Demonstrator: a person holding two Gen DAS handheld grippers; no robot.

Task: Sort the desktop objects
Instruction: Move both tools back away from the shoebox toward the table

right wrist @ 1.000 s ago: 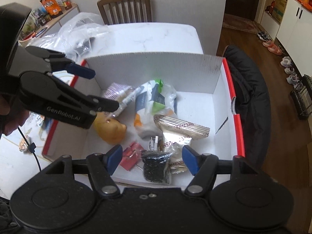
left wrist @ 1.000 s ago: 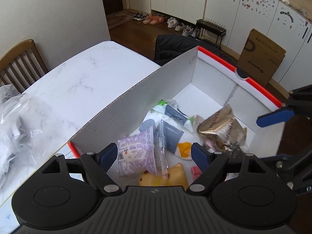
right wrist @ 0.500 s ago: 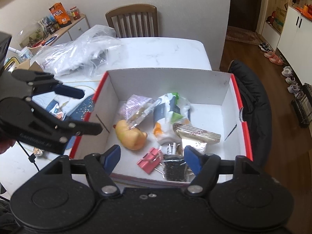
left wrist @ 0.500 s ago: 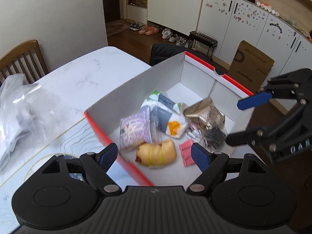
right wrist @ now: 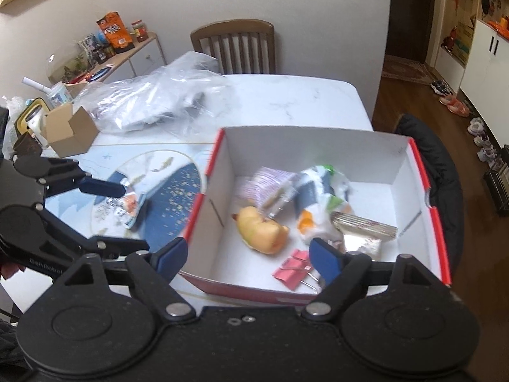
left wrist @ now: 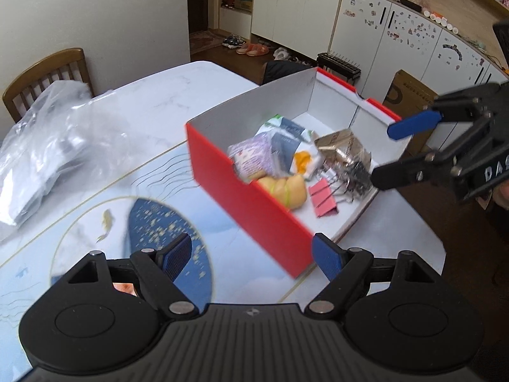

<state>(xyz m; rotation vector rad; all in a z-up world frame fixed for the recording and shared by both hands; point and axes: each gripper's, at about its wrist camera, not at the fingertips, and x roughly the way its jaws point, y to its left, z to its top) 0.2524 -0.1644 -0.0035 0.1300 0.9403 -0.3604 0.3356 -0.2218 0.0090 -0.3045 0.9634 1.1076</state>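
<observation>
- Hovering both grippers above the red box [right wrist: 321,293] — we have nothing in either one.
- Our left gripper [left wrist: 253,259] stands with jaws apart, out over the mat beside the box's red wall.
- Our right gripper [right wrist: 246,259] is opening its jaws, nothing between them, just above the box's near edge.
- Inside the box: a yellow squishy toy [right wrist: 262,230], a pink binder clip [right wrist: 294,269], a gold foil pouch [right wrist: 362,232] and a purple snack packet [left wrist: 254,159].
- The packets look light, crinkly, likely slippery — we'd pinch a sealed edge.
- The toy seems soft; take it across its middle. The clip is stiff, so grab its body.
- One small packet [right wrist: 133,207] lies outside the box, on the mat.
</observation>
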